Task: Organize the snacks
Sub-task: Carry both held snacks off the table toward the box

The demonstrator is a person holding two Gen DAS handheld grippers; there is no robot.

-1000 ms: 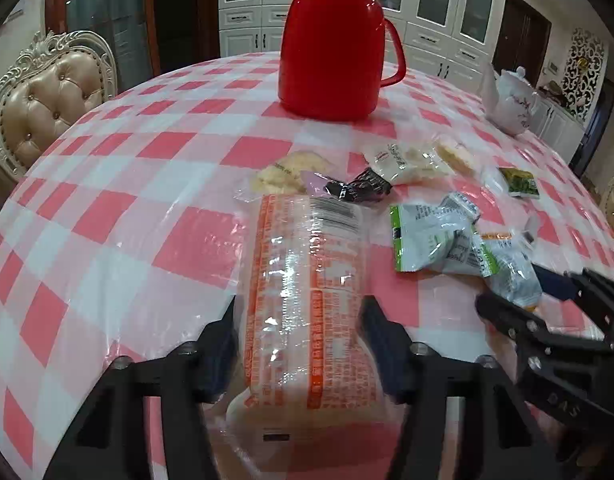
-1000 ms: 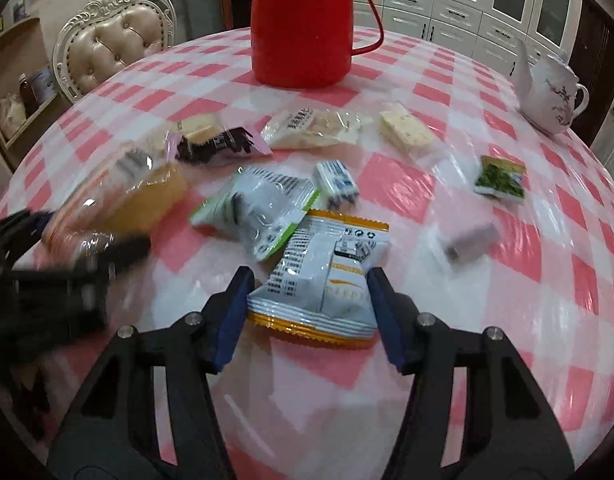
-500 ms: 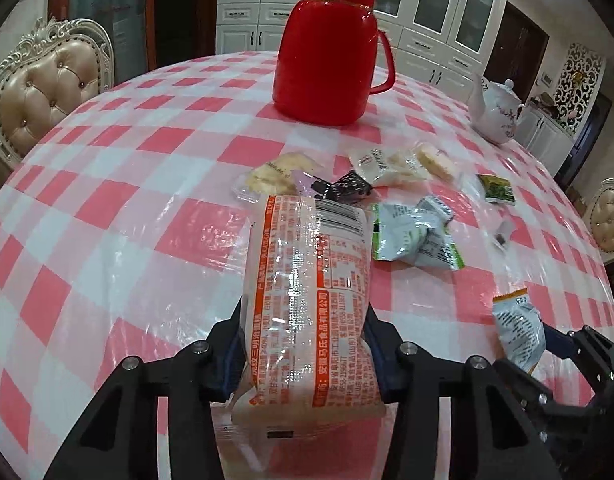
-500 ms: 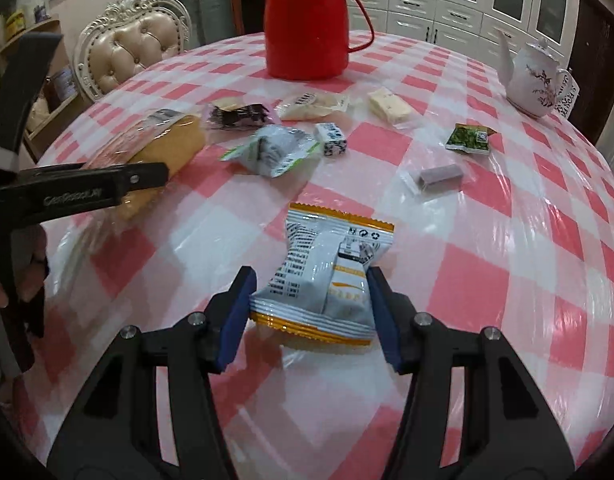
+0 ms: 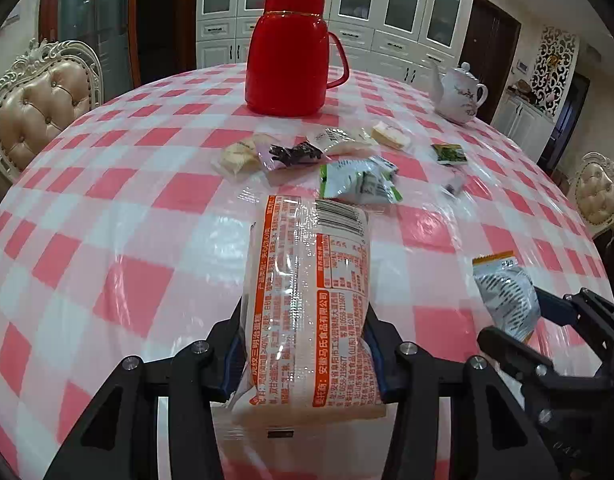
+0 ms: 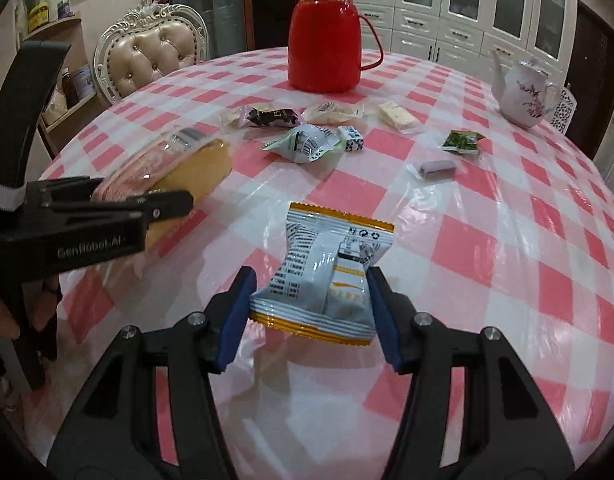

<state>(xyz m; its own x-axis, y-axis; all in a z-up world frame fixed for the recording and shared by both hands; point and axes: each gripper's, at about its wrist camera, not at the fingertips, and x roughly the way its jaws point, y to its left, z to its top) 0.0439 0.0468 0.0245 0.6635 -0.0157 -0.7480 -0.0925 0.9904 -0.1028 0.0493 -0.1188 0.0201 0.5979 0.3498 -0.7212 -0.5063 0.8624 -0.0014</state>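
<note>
Your left gripper (image 5: 305, 354) fingers clamp the cake pack (image 5: 307, 300) at lower centre; your right gripper (image 6: 311, 314) fingers pinch a snack bag (image 6: 327, 276) above the checkered desk (image 6: 487, 248).

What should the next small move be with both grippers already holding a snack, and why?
Probably carry both packets toward wherever the sorted snacks go, though no bin or tray is in view. The left gripper is clamped on the long cake packet, the right gripper on the grey-orange packet. Both look lifted off the checked tablecloth, away from the loose snacks near the red flask.
</note>
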